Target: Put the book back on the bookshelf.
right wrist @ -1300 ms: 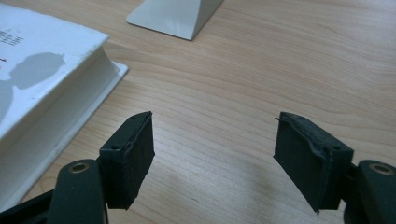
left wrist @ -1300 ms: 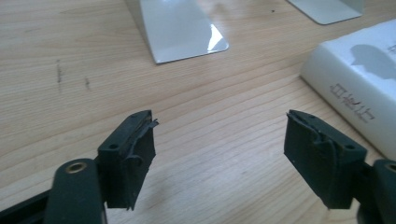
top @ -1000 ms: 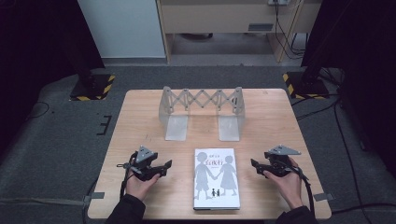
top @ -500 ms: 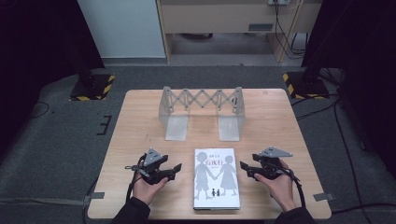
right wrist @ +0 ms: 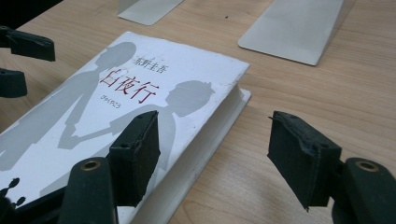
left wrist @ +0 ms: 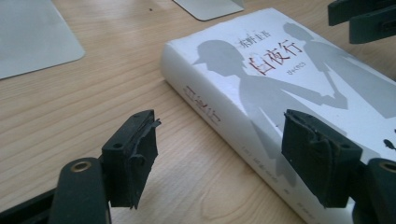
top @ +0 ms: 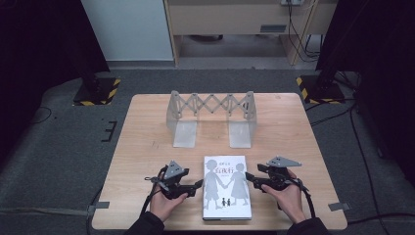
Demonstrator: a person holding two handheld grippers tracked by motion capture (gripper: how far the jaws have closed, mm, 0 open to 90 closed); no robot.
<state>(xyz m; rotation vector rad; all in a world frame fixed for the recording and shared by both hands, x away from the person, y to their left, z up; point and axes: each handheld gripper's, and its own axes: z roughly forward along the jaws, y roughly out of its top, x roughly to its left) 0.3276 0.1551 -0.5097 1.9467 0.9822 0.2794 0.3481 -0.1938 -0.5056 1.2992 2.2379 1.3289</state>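
book (top: 226,187): white cover, grey silhouettes of two figures hand in hand, red title characters (spine lettered red too) | far rack (top: 211,116): pale grey metal | table (top: 147,142): light wood grain | grippers: black jaws

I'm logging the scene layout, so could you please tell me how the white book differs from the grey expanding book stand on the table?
The white paperback book lies flat and closed near the table's front edge, while the grey metal expanding book stand stands upright farther back. The book is a solid printed block with grey silhouettes and red characters; the stand is an open scissor lattice between two plain end plates. Both rest on the wooden table, untouched.
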